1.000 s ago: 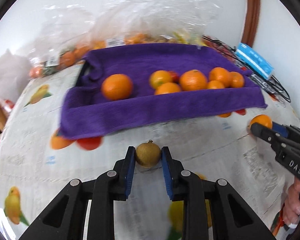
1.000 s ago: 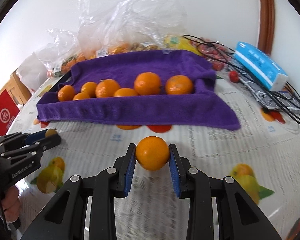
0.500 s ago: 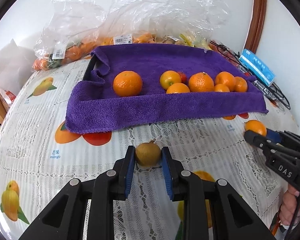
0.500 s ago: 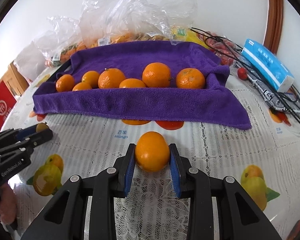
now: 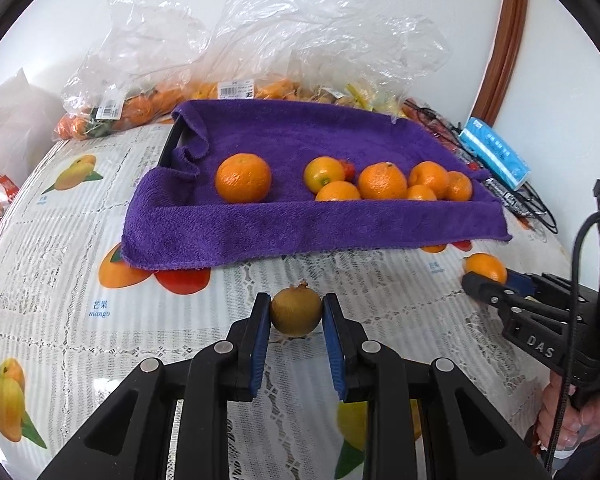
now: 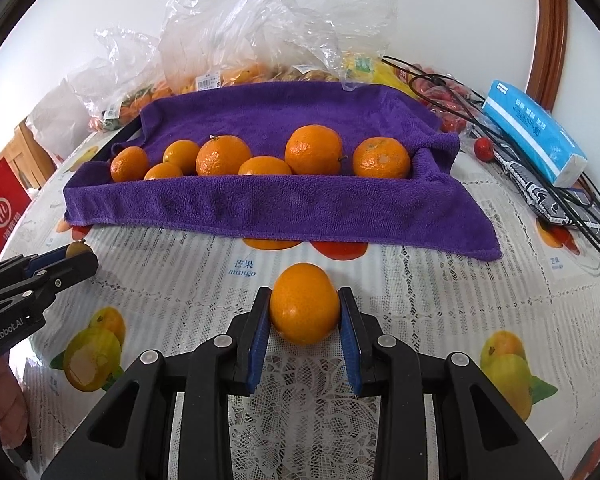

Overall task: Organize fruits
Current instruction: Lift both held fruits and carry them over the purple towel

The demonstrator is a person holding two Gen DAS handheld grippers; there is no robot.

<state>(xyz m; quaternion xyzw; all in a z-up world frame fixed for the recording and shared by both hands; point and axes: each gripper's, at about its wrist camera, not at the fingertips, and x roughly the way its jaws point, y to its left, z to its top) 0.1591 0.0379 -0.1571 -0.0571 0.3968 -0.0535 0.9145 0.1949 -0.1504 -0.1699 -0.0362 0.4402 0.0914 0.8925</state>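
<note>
Round orange mandarins [image 6: 314, 150] already lined up on purple towel-covered tray [image 6: 260, 200].
Two more coming: left gripper [image 5: 296, 314] clamping brown kiwi [image 5: 296, 312], right gripper [image 6: 305, 308] clamping smooth orange [image 6: 304, 304].

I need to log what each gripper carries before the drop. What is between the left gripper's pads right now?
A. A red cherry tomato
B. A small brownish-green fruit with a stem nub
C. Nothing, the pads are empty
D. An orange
B: in the left wrist view the left gripper is closed on a small brownish-green fruit, while the orange sits in the right gripper.
</note>
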